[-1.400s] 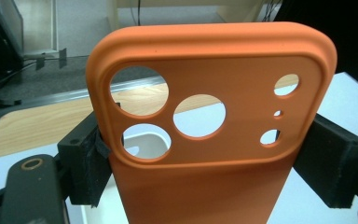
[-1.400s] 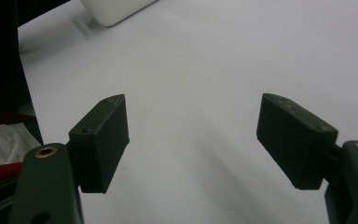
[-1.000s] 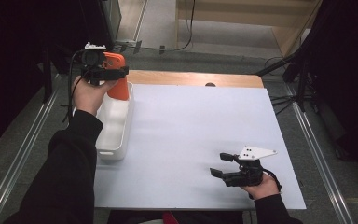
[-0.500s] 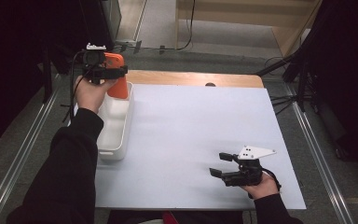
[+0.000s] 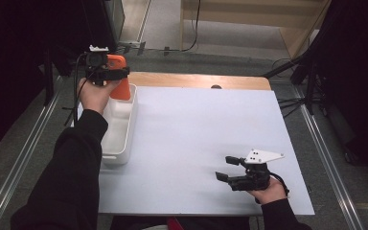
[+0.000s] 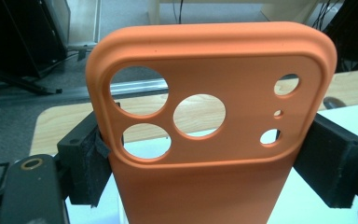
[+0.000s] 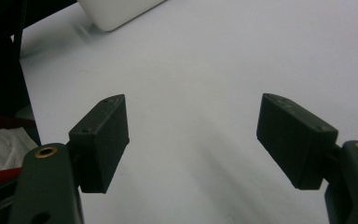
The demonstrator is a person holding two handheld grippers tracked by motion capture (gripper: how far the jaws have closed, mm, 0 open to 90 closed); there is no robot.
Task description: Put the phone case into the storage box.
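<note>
Left gripper clamps orange phone case by its side edges, held upright above far end of white bin, seemingly clear of rim. Right gripper rests low over white tabletop near front edge, jaws wide apart, holding nothing.

Holding an orange phone case upright in the left gripper, jaws clamping its sides, just above the far end of a white tray. Resting the right gripper on the white table, jaws gaping, well apart from the tray.
</note>
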